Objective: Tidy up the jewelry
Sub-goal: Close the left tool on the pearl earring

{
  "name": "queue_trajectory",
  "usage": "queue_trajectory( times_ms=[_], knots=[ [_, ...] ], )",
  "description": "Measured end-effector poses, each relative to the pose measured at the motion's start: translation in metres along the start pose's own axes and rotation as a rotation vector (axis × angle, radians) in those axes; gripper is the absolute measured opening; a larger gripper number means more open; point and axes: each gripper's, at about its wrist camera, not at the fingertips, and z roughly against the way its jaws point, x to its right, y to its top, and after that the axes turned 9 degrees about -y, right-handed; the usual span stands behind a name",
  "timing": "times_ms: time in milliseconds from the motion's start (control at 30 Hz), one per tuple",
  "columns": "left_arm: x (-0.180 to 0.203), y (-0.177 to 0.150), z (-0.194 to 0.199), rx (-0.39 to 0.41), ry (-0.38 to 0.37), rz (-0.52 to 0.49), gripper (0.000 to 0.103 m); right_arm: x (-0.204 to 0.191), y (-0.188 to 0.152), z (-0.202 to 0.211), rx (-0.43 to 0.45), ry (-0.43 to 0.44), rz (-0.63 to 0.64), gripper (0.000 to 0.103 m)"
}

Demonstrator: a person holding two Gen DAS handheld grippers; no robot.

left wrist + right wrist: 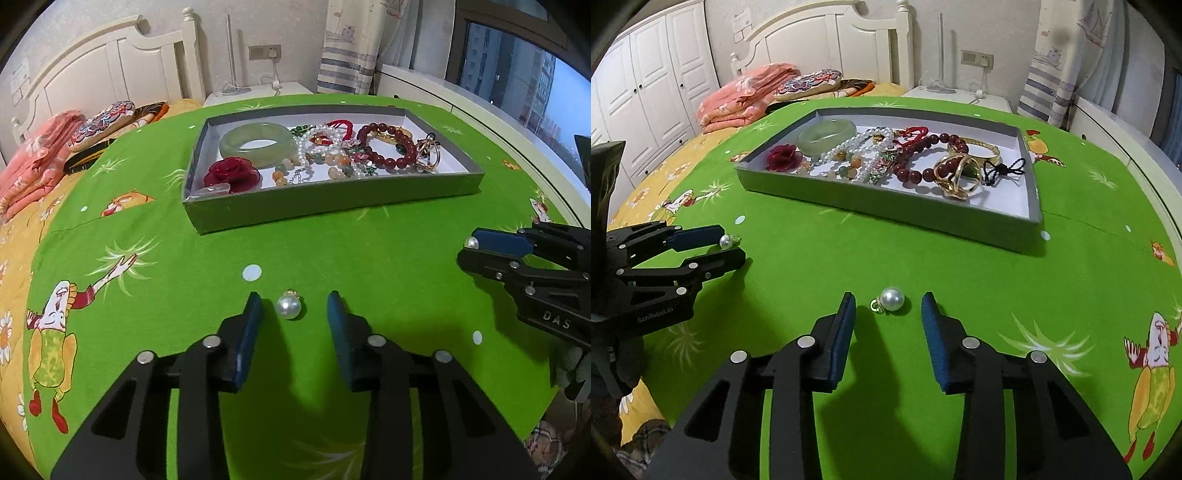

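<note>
Two pearl earrings lie on the green cloth. One pearl (pixel 289 306) lies between the open fingertips of my left gripper (pixel 294 306); it also shows in the right wrist view (pixel 726 241) by the left gripper (pixel 733 245). The other pearl (pixel 892 299) lies between the open fingertips of my right gripper (pixel 888 306); it also shows in the left wrist view (pixel 471 242) by the right gripper (pixel 467 247). Neither pearl is gripped. A grey tray (pixel 332 201) (pixel 886 208) behind holds a jade bangle (pixel 258 142), pearl strands, a red bead bracelet (pixel 384 147), a red flower (pixel 231 175) and gold rings (pixel 958 175).
The green cartoon-print cloth (pixel 369 258) covers a table beside a bed with folded pink bedding (pixel 738 96). A white nightstand (pixel 255 92) and a curtain stand behind. A window ledge runs along the right (pixel 480 107).
</note>
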Motion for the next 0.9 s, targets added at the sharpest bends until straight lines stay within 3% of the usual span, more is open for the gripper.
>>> queue_trajectory(
  times_ms=[200, 300, 333, 900],
  knots=[
    [-0.002, -0.002, 0.003, 0.009, -0.007, 0.004, 0.022, -0.006, 0.004, -0.003, 0.001, -0.008, 0.015, 0.032],
    [-0.002, -0.003, 0.003, 0.007, -0.01, 0.0, 0.014, -0.006, 0.004, -0.003, 0.004, -0.023, 0.013, 0.024],
    [-0.001, -0.003, 0.003, 0.007, -0.013, -0.002, 0.014, -0.005, 0.003, -0.003, 0.005, -0.026, 0.01, 0.021],
    [0.018, -0.001, 0.015, 0.028, -0.013, -0.041, 0.014, 0.0, 0.0, 0.008, 0.035, -0.015, -0.01, 0.02]
  ],
)
